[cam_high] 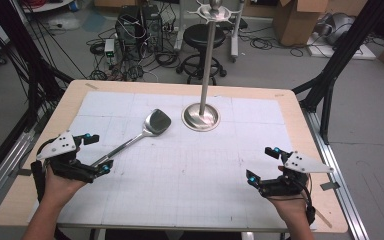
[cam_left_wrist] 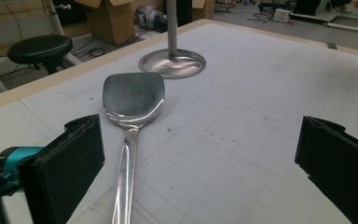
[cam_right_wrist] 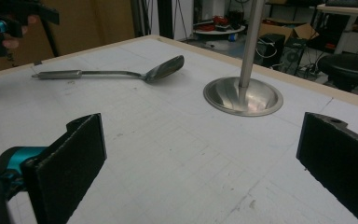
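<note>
Left gripper view cuts off the spatula (cam_left_wrist: 133, 105) handle at the bottom edge, between the spread jaws, not pinched. On the table (cam_high: 25, 195) the spatula lies flat, its blade at ten o'clock from the stand base (cam_high: 200, 117). Right gripper (cam_high: 264, 163), at four o'clock, has its jaws spread around nothing.

no readable text, labels or numbers anywhere.

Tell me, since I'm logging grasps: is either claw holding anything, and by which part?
Nothing is held. The left claw is open around the spatula handle's end, jaws not closed on it. The right claw is open over bare mat.
</note>
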